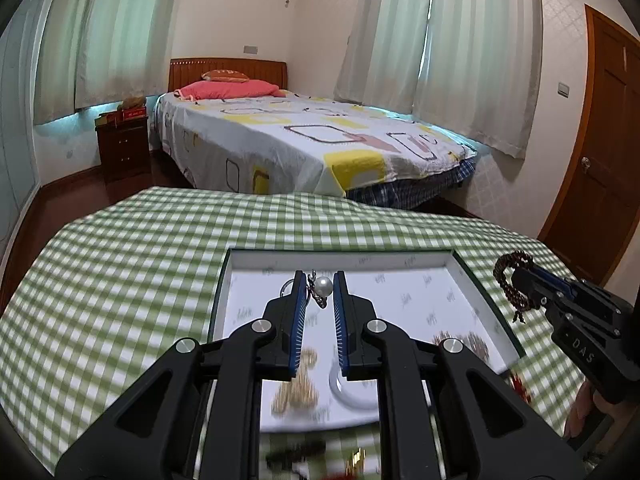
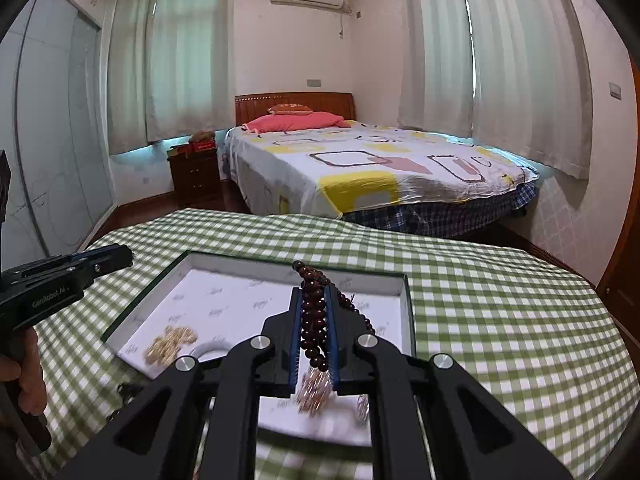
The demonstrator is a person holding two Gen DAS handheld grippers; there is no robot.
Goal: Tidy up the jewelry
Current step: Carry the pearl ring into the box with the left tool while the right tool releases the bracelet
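Pearl pendant (image 1: 323,287): a white bead on a short silver chain, sits between the tips of the left gripper (image 1: 320,286). Jaws drawn in on it, chain against the left pad; the bead hangs clear above the tray floor.

Dark red-brown bead bracelet (image 2: 314,312): clamped lengthwise between the pads of the right gripper (image 2: 314,300). One loop pokes out ahead of the jaw tips, another strand trails off the right side of the jaws. In the left wrist view the same bracelet (image 1: 510,284) curls around the tip of the right gripper (image 1: 520,280), off to the right of the left jaws.

Tray (image 1: 486,292): shallow, white printed lining, dark rim, lies directly below and ahead of both sets of jaws. Inside it, below and behind the left jaws: a gold-coloured cluster (image 1: 298,388) and a white ring or bangle (image 1: 348,392), both blurred. Below the right jaws: a pinkish sparkly piece (image 2: 316,392), blurred; kind cannot be told.

Desk (image 2: 500,320): covered by a green-and-white check cloth, carries the tray. A hand (image 2: 24,376) grips the handle of the left gripper (image 2: 120,256), seen to the left of the right jaws.

Beyond the desk: bed (image 1: 312,140) with patterned sheet.
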